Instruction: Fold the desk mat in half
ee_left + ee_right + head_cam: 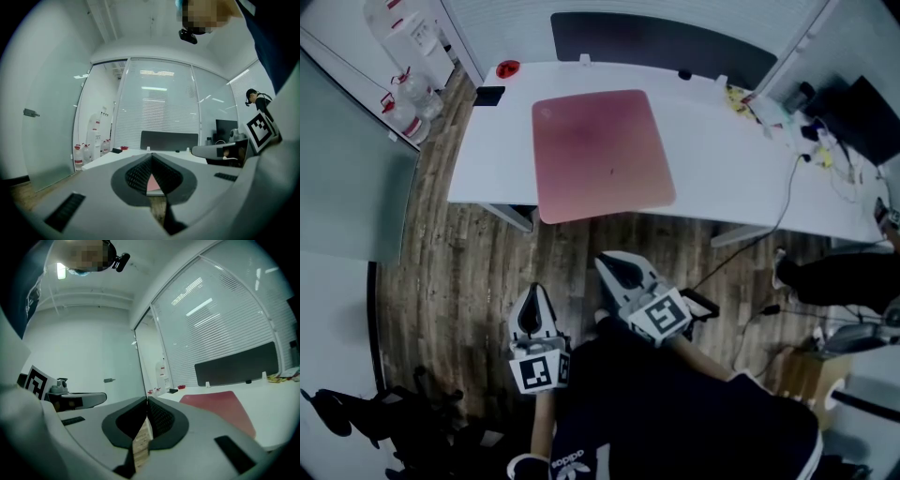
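Note:
A pink-red desk mat (600, 155) lies flat and unfolded on the white desk (731, 178), its near edge at the desk's front edge. Both grippers hover over the wooden floor, short of the desk and apart from the mat. My left gripper (536, 292) is shut with nothing in it. My right gripper (606, 262) is nearer the desk, also shut and empty. In the left gripper view the jaw tips (151, 157) meet, and a sliver of the mat (153, 185) shows below them. The right gripper view shows closed jaws (146, 400), with the mat (220, 406) ahead to the right.
A dark panel (666, 42) stands along the desk's back edge. A red object (508, 67) and a black one (488, 95) sit at the far left corner. Cables and clutter (806, 122) crowd the right end. Water bottles (408, 103) stand left; a person's leg (834, 277) right.

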{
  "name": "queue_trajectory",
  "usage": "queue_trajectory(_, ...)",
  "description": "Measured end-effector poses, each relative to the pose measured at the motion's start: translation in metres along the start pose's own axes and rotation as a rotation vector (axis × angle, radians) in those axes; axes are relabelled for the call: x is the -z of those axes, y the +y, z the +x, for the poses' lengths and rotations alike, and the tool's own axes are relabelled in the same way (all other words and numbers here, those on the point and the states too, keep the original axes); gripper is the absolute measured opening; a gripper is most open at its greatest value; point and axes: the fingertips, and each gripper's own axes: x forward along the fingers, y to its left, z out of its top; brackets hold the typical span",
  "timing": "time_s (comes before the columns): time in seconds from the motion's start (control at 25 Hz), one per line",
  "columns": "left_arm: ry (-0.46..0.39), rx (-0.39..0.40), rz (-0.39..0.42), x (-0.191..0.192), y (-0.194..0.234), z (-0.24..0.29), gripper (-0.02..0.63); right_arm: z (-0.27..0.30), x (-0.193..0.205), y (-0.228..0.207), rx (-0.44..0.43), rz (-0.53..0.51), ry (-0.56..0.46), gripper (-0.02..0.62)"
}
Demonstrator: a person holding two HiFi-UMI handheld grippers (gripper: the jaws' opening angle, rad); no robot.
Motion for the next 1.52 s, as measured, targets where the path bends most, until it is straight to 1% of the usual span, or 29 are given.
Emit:
queue_trajectory(0.12, -0.009, 0.001, 0.000, -0.005, 0.003, 0.025, 0.003, 0.014, -0.002, -0.017, -0.001, 0.007, 0.002, 0.003)
queue_trajectory(0.28, 0.014, 0.007, -0.017, -0.007, 0.007, 0.066, 0.003, 0.038, -0.011, -0.048, 0.006, 0.006, -0.003, 0.003)
queue_trajectory(0.44, 0.014, 0.031, 0.006, -0.012, 0.008, 0.107, 0.003, 0.063, -0.020, -0.081, 0.012, -0.005, 0.005, 0.003)
queue_trajectory(0.56, 0.012, 0.020, -0.023, -0.019, 0.011, 0.135, 0.003, 0.078, -0.025, -0.103, 0.010, -0.011, 0.023, 0.003)
queue_trajectory(0.64, 0.019, 0.016, -0.028, -0.019, 0.013, 0.149, 0.003, 0.087, -0.026, -0.115, 0.004, -0.010, 0.037, 0.003)
queue_trajectory(0.8, 0.032, 0.000, -0.027, -0.015, 0.021, 0.171, 0.003, 0.104, -0.026, -0.131, -0.020, -0.021, 0.052, 0.003)
queue_trajectory(0.96, 0.021, -0.005, -0.040, -0.018, 0.023, 0.193, 0.003, 0.116, -0.026, -0.146, -0.039, -0.021, 0.066, 0.003)
queue_trajectory(1.16, 0.024, -0.012, -0.037, -0.020, 0.024, 0.213, 0.003, 0.121, -0.023, -0.164, -0.039, -0.031, 0.079, 0.003)
queue_trajectory(1.36, 0.039, 0.016, -0.034, -0.021, 0.019, 0.224, 0.003, 0.116, -0.019, -0.175, 0.001, -0.002, 0.101, 0.003)
queue_trajectory(1.52, 0.047, 0.069, -0.038, -0.022, 0.008, 0.236, 0.003, 0.111, -0.019, -0.180, 0.026, 0.009, 0.102, 0.003)
